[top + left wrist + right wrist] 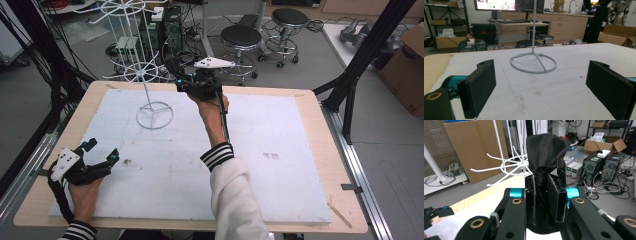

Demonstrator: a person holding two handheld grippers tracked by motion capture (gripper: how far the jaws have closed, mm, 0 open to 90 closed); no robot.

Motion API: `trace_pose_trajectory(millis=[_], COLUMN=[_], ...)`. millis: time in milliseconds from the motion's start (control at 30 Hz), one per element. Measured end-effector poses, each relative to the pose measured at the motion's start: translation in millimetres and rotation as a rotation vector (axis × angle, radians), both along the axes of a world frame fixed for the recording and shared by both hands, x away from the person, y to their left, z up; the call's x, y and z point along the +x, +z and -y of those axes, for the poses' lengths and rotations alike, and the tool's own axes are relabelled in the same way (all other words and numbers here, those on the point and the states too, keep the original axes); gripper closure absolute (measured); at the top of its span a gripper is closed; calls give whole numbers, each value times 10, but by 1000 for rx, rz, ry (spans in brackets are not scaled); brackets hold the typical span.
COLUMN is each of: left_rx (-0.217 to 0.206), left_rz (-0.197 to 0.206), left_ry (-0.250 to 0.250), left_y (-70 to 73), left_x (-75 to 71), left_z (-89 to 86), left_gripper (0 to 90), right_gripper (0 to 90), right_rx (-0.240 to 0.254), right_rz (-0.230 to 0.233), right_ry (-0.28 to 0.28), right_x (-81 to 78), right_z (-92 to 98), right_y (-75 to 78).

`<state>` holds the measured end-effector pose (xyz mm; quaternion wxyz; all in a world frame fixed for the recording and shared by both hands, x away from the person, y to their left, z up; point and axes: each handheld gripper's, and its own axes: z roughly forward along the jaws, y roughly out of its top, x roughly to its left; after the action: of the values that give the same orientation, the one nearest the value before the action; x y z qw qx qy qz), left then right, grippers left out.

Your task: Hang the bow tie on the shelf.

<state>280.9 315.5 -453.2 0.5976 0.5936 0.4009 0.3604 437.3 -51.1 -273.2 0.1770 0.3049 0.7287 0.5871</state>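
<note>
Both grippers point(102, 150) point(176, 75) were black with teal joints, brass-ringed screw holes, grey three-cornered plates and black cables; sleeves point(232, 195) white, cuffs striped.

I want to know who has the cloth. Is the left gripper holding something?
No. In the left gripper view, the left gripper is open with nothing but bare table between its jaws.

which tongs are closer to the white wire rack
Right. The right tongs, shut on a black cloth, are raised beside the white wire rack's arms. The left tongs rest open near the table's front-left corner.
</note>
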Motion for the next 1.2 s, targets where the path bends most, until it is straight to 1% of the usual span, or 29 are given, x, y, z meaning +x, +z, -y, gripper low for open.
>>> trace_pose_trajectory(millis=[67,133,167,200,233,567,633,733,1200], left_rx=[0,0,-1,-2,-2,1,0,-1,-1], left_rz=[0,0,-3,-3,-3,0,0,0,0], left_ry=[0,0,0,0,0,0,0,0,0], left_y=[0,0,1,1,1,0,0,0,0], left_x=[-1,0,-2,-1,-1,-1,-1,0,0], left_z=[-1,-1,-3,-6,-6,1,0,-1,-1], left_gripper=[97,97,97,96,97,97,97,96,97], right_gripper=[776,775,775,775,775,774,774,774,774], right_rx=[-2,4,-2,-4,-1,-4,0,-3,-5], right_rz=[7,9,7,24,28,37,35,43,45], right_ry=[1,10,13,12,14,10,18,31,33], right_x=[13,31,35,33,33,81,90,90,90], right_z=[-11,-65,-87,-105,-123,-200,-218,-256,-263], right_y=[4,27,42,50,56,41,54,80,83])
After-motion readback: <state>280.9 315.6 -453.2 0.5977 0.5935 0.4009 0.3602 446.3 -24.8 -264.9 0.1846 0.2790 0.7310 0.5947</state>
